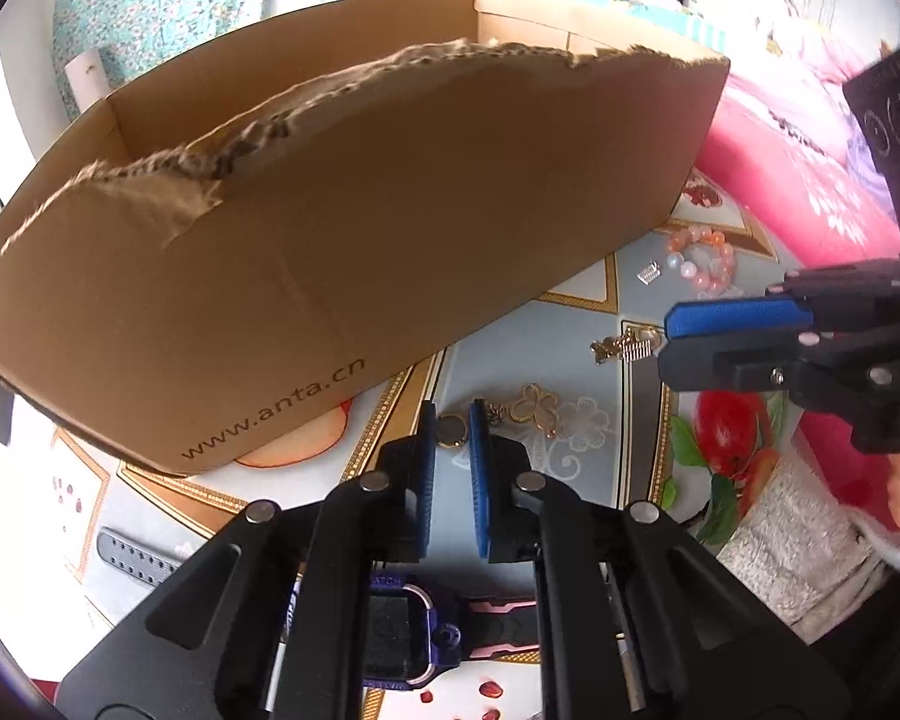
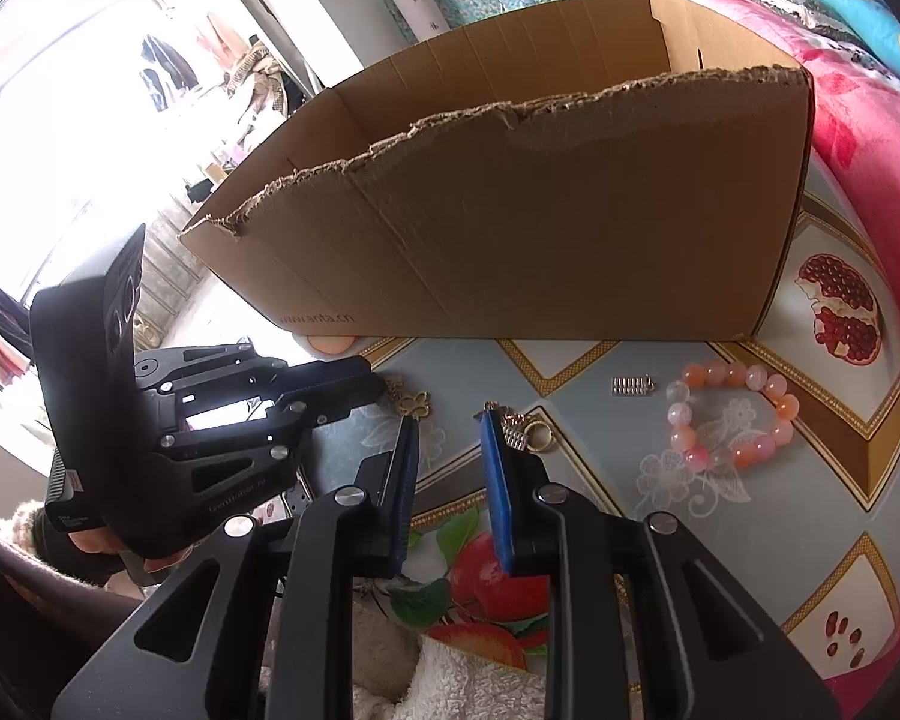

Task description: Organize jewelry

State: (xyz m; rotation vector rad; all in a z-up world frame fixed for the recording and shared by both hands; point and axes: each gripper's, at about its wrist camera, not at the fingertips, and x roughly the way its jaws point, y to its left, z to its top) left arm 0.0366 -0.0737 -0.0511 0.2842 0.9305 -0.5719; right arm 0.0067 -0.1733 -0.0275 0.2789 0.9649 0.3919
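Jewelry lies on the patterned tablecloth in front of a torn cardboard box (image 1: 390, 210) (image 2: 540, 228). My left gripper (image 1: 453, 414) (image 2: 371, 383) points down at the cloth, shut on a small round gold-rimmed piece (image 1: 452, 431). A gold flower pendant (image 1: 534, 411) (image 2: 415, 405) lies just right of it. My right gripper (image 2: 450, 420) (image 1: 666, 339) stands open with nothing between its fingers. A gold clip (image 2: 525, 433) (image 1: 624, 349) lies on the cloth at its tips, outside the right finger. Further right are a pink and orange bead bracelet (image 2: 732, 414) (image 1: 699, 264) and a small silver comb clip (image 2: 632, 386) (image 1: 649, 272).
A purple watch (image 1: 402, 636) lies under my left gripper, with a grey strap (image 1: 132, 558) to its left. A pink quilt (image 1: 780, 150) (image 2: 870, 120) borders the table on the right. A person's hand (image 2: 90, 540) holds the left gripper.
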